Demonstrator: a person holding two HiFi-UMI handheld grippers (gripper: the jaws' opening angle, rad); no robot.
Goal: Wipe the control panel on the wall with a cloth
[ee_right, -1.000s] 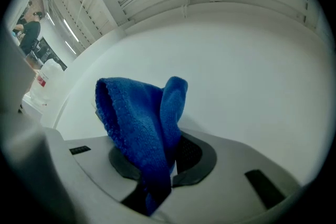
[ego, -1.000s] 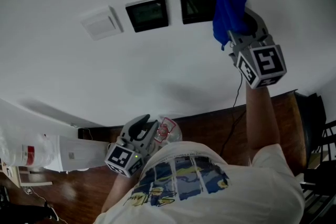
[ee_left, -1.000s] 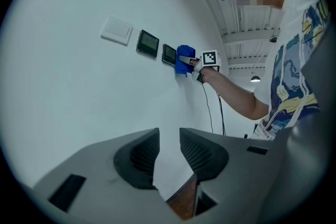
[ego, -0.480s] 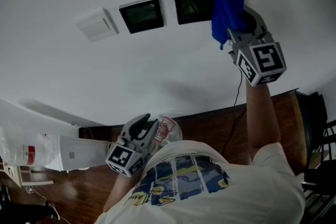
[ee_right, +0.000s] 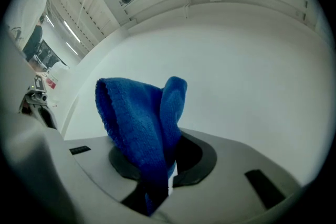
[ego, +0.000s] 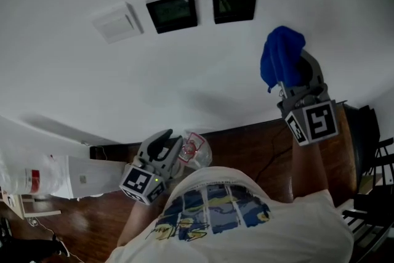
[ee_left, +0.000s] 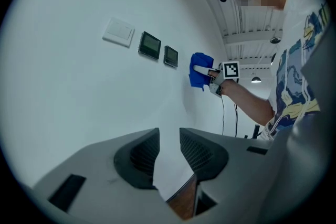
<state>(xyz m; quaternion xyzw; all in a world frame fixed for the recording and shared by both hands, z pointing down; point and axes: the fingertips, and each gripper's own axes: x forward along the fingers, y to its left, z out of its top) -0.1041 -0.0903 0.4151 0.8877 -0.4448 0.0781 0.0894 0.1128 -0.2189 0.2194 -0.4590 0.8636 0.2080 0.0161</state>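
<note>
Two dark control panels (ego: pixel 172 11) (ego: pixel 234 4) hang side by side on the white wall, and both show in full. In the left gripper view they are small squares (ee_left: pixel 150 45) (ee_left: pixel 170 56). My right gripper (ego: pixel 294 78) is shut on a blue cloth (ego: pixel 282 60), held below and right of the right-hand panel, near the wall. The cloth (ee_right: pixel 142 123) stands up folded from the right gripper (ee_right: pixel 168 165). My left gripper (ego: pixel 162 152) hangs low by the person's chest. Its jaws (ee_left: pixel 169 139) stand close together with nothing between them.
A white switch plate (ego: pixel 117 23) sits left of the panels. A clear packet with a red label (ego: pixel 194 149) lies beside the left gripper. A cable (ego: pixel 272 148) runs down the wall to the wooden floor (ego: pixel 246 145). White boxes (ego: pixel 80 178) are at the left, a black chair (ego: pixel 369 132) at the right.
My right gripper has carried the blue cloth down and to the right, off the right-hand panel, which is now uncovered. The left gripper has stayed put.
</note>
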